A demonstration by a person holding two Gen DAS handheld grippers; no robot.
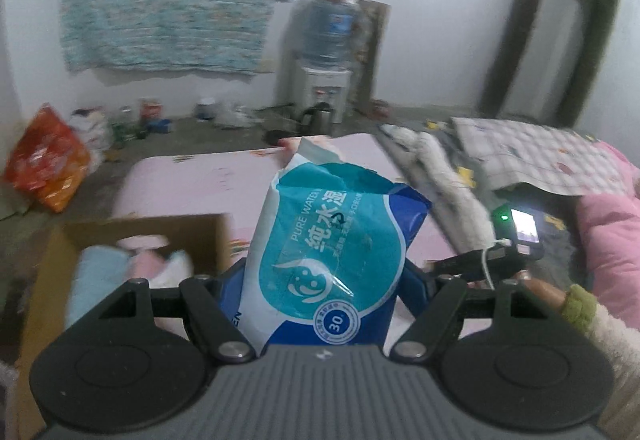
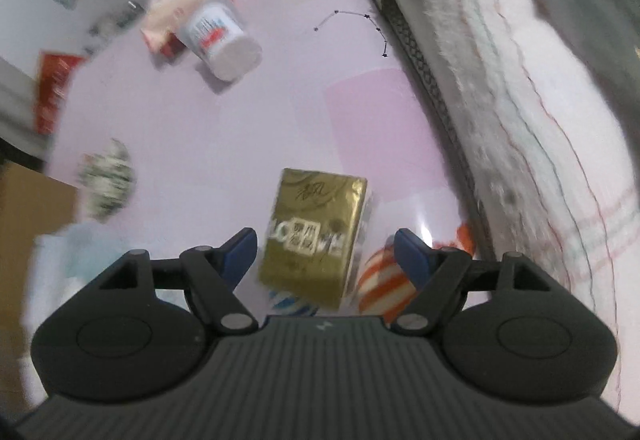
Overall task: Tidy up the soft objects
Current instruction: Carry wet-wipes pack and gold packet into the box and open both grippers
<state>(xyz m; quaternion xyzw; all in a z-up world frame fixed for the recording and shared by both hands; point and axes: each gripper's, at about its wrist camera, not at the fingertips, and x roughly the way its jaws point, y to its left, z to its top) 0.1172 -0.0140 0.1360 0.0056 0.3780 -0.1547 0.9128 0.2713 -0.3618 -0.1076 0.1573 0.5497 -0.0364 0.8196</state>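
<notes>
Left tool grips wipes pack printed "PURE WATER".

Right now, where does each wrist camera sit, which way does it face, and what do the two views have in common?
Left wrist: on the left gripper, facing across the room; wet wipes pack clamped, cardboard box lower left, a hand showing at right.
Right wrist: on the right gripper, facing steeply down; gold tissue pack between open fingers.
Shared: the pink table.
</notes>
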